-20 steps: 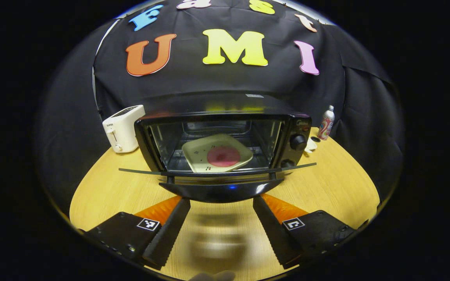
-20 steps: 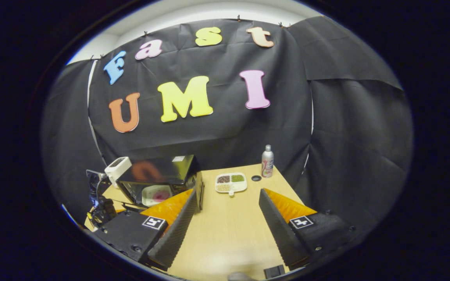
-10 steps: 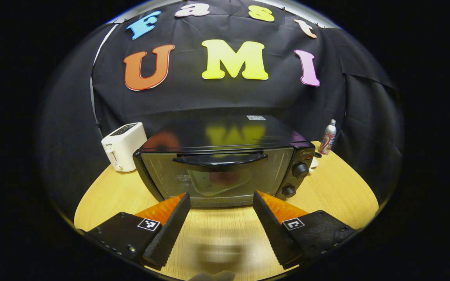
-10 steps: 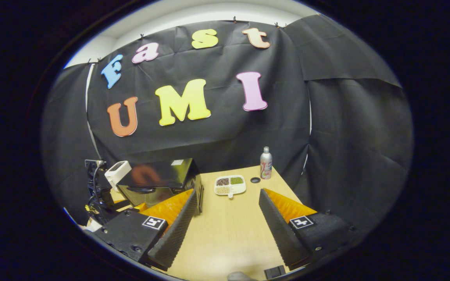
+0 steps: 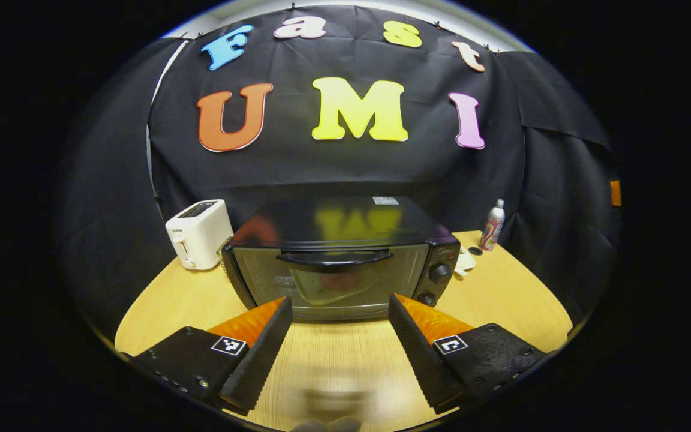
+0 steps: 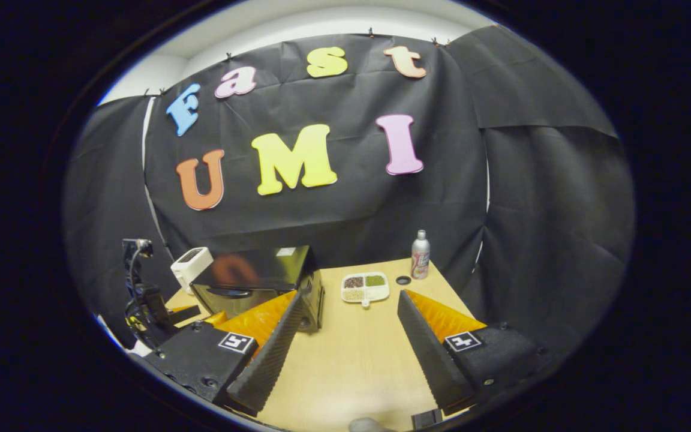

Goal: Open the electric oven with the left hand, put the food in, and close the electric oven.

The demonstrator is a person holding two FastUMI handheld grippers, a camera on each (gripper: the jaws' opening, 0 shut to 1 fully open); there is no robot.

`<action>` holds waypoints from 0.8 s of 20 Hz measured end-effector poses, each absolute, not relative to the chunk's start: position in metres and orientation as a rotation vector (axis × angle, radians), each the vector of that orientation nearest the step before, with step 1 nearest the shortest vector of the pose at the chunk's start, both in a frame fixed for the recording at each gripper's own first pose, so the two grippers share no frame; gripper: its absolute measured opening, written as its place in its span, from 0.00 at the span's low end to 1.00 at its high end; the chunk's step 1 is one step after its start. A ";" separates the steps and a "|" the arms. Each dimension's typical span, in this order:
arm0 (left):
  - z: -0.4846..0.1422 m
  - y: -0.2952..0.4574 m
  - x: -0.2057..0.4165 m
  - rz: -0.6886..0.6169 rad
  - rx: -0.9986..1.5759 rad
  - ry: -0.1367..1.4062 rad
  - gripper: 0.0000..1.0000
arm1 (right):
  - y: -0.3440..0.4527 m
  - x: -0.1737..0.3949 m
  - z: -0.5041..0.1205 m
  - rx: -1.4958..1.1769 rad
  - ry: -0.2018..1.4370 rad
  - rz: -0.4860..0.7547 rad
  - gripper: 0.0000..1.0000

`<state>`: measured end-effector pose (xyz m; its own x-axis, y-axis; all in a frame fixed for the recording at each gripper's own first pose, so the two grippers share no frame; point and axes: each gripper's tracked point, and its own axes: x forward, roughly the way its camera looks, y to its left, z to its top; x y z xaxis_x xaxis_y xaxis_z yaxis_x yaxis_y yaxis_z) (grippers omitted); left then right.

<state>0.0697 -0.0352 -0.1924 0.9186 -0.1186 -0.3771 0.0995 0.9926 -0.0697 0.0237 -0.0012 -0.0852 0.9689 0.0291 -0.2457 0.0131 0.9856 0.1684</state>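
The electric oven [image 5: 336, 264] sits mid-table with its door shut, glass front and handle [image 5: 333, 258] facing straight at the left gripper [image 5: 339, 339], long axis running side to side. Through the glass, the plate of food [image 5: 336, 282] lies on the rack inside (dim, tinted by the door). Left gripper's fingers are spread wide, holding nothing, just short of the oven. Right gripper [image 6: 348, 336] hangs off to the oven's right over the table [image 6: 351, 360], fingers equally spread and empty. A white toaster [image 5: 200, 233] stands left of the oven.
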 end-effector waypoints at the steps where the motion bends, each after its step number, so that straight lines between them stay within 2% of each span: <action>1: -0.181 -0.035 0.066 -0.113 -0.060 0.373 0.98 | 0.001 0.024 -0.083 0.165 0.246 0.015 0.96; 2: -0.167 -0.032 0.062 -0.108 -0.065 0.355 0.98 | 0.004 0.024 -0.081 0.158 0.241 0.023 1.00; 3: -0.152 -0.027 0.059 -0.103 -0.069 0.329 0.98 | 0.007 0.024 -0.078 0.155 0.237 0.028 0.96; 5: -0.118 -0.020 0.050 -0.094 -0.076 0.268 0.98 | 0.015 0.025 -0.071 0.156 0.228 0.046 1.00; 11: -0.026 0.025 0.011 -0.033 -0.047 0.100 0.97 | 0.035 0.015 -0.028 0.134 0.132 0.068 0.96; 16: 0.003 0.049 -0.030 -0.005 -0.057 0.056 0.96 | 0.034 0.002 0.006 0.053 0.023 0.032 0.96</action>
<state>-0.0305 0.0486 0.0029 0.9984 -0.0067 -0.0555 0.0036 0.9984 -0.0571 0.0018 0.0337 0.0063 0.9992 0.0322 -0.0222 -0.0310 0.9981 0.0531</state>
